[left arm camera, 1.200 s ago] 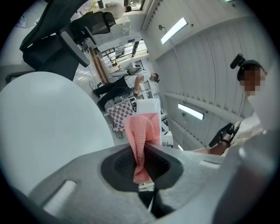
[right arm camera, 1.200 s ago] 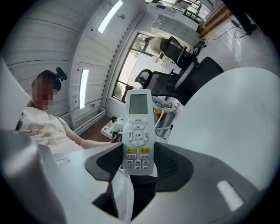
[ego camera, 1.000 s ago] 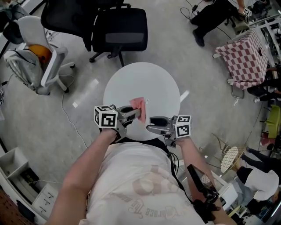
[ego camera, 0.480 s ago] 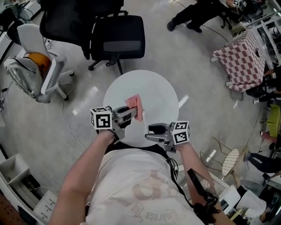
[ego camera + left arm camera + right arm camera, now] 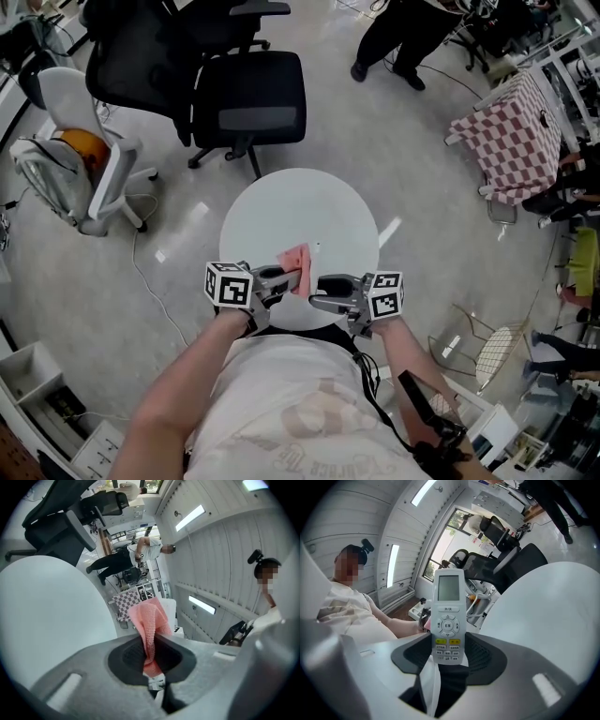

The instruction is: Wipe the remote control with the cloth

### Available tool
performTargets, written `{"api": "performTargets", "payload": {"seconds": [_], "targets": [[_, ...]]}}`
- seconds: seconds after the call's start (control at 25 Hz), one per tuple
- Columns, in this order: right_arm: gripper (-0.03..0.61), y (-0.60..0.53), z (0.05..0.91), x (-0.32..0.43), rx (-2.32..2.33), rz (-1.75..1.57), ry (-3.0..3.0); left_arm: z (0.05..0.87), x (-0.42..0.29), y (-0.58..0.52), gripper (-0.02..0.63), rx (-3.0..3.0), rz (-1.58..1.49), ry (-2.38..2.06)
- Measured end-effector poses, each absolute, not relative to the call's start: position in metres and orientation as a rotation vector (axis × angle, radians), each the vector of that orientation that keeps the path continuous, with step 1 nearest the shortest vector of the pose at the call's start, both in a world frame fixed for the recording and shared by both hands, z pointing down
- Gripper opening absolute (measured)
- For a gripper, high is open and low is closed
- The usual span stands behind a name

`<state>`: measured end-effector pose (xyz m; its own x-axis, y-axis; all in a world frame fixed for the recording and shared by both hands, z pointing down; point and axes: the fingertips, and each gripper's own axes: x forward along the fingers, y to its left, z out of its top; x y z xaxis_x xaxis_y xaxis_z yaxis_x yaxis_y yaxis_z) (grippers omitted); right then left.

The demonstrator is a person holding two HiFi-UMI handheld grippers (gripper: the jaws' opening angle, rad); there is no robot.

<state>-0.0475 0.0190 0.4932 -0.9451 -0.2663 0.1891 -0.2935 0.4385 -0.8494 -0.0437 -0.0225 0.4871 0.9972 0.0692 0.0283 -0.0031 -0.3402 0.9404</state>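
My left gripper [image 5: 292,276] is shut on a pink cloth [image 5: 295,258], which it holds over the near edge of the round white table [image 5: 300,206]. In the left gripper view the cloth [image 5: 149,625] sticks up out of the closed jaws [image 5: 150,656] as a folded bunch. My right gripper [image 5: 319,285] points left toward the cloth. Its jaws [image 5: 448,656] clamp the lower end of a white remote control [image 5: 448,616] with its screen and buttons facing the camera. In the head view the cloth hangs right by the right gripper's tip; the remote is hard to make out there.
Two black office chairs [image 5: 248,89] stand beyond the table and a white chair [image 5: 84,159] stands at the far left. A red-checked table [image 5: 520,131] is at the right. A person [image 5: 403,33] stands at the top of the head view.
The left gripper carried the cloth out over the table, then drew it back beside the right gripper's tip. The right gripper kept its place with the remote.
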Motion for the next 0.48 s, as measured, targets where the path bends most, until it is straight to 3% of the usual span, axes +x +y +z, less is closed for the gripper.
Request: {"api": "performTargets", "payload": {"seconds": [0.48], "targets": [[0.229, -0.006, 0.504, -0.022, 0.753, 1.743, -2.636, 0.527, -0.042, 0.021, 0.017, 1.852, 0.278, 0.054]]}}
